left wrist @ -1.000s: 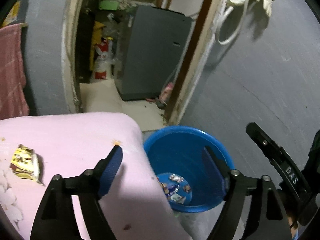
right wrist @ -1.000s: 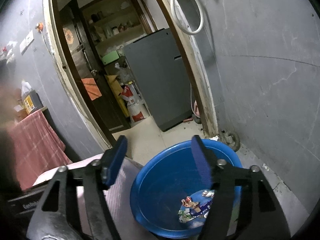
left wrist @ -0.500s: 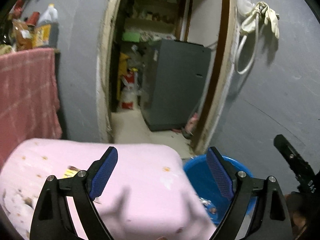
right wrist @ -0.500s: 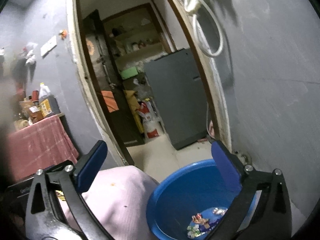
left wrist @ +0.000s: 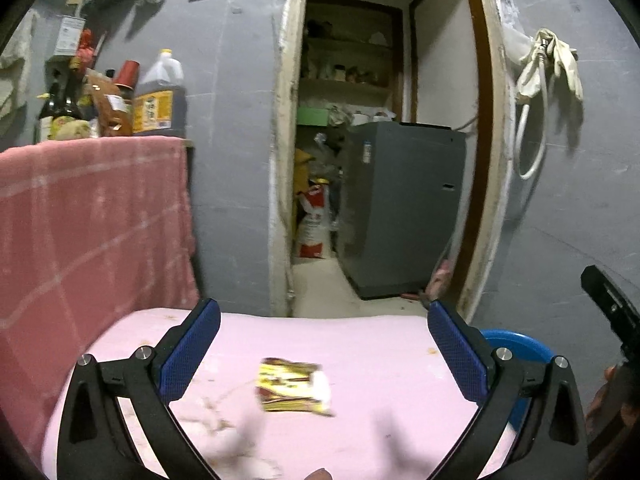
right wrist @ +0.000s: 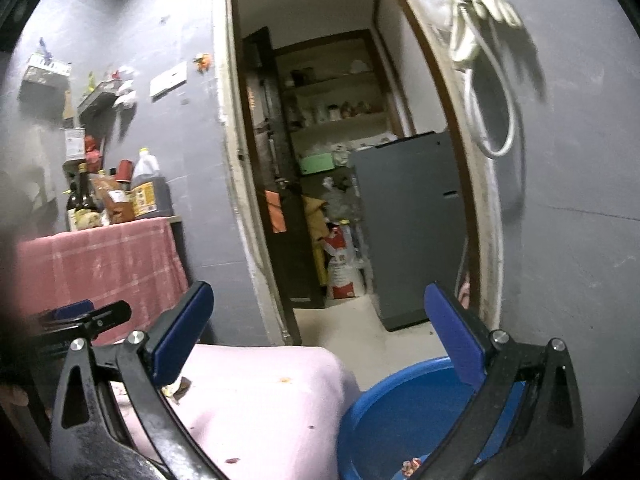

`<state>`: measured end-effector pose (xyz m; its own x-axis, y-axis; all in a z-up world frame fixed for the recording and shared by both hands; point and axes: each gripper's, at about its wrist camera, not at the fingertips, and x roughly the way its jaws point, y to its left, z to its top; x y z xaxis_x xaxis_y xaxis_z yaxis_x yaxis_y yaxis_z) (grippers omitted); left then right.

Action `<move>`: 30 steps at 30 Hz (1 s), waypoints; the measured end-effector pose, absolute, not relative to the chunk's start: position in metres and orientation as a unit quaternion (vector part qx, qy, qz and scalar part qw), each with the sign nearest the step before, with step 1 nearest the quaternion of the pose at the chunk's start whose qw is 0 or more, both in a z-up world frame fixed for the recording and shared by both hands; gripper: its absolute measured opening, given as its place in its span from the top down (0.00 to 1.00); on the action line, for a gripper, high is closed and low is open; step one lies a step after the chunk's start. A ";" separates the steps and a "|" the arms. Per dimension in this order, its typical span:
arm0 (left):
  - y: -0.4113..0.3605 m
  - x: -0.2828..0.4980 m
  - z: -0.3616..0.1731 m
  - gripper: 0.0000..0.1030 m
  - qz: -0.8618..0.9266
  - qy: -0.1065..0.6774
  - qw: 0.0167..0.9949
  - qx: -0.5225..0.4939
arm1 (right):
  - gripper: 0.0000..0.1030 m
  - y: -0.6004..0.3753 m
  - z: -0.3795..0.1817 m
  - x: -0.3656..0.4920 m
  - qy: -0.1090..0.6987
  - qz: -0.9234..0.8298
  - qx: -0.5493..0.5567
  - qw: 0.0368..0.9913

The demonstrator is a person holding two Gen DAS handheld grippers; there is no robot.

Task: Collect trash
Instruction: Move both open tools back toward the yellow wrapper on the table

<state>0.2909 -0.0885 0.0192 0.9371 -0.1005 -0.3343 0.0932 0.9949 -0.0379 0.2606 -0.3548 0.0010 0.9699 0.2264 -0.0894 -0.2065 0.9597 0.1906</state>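
Left wrist shows your left gripper opening wide, holding nothing, over the yellow wrapper (flat, flimsy): closing high would miss it.

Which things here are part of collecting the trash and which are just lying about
For the job:
yellow wrapper on the pink table
blue tub, some trash already in it
left gripper, opening, nothing between its jaws
right gripper, open, empty

Just lying about:
bottles
red cloth
grey appliance
gloves
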 end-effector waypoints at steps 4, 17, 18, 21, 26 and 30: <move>-0.068 0.281 0.015 0.01 -0.033 0.171 0.985 -0.004 | 0.00 -0.341 0.001 0.262 0.057 0.126 0.076 0.987; -0.024 0.291 -0.012 0.01 -0.027 0.253 0.967 -0.016 | 0.01 -0.294 -0.016 0.301 0.160 0.201 0.073 0.964; -0.023 0.292 -0.014 0.01 -0.025 0.257 0.966 -0.017 | 0.01 -0.290 -0.017 0.304 0.167 0.206 0.071 0.962; -0.018 0.297 -0.020 0.01 -0.015 0.276 0.961 -0.014 | 0.04 -0.274 -0.021 0.312 0.191 0.222 0.057 0.954; -0.009 0.303 -0.029 0.01 -0.007 0.305 0.952 -0.011 | 0.19 -0.245 -0.028 0.329 0.234 0.254 0.029 0.938; -0.004 0.306 -0.036 0.02 0.000 0.324 0.946 -0.004 | 0.31 -0.222 -0.038 0.347 0.280 0.280 0.008 0.918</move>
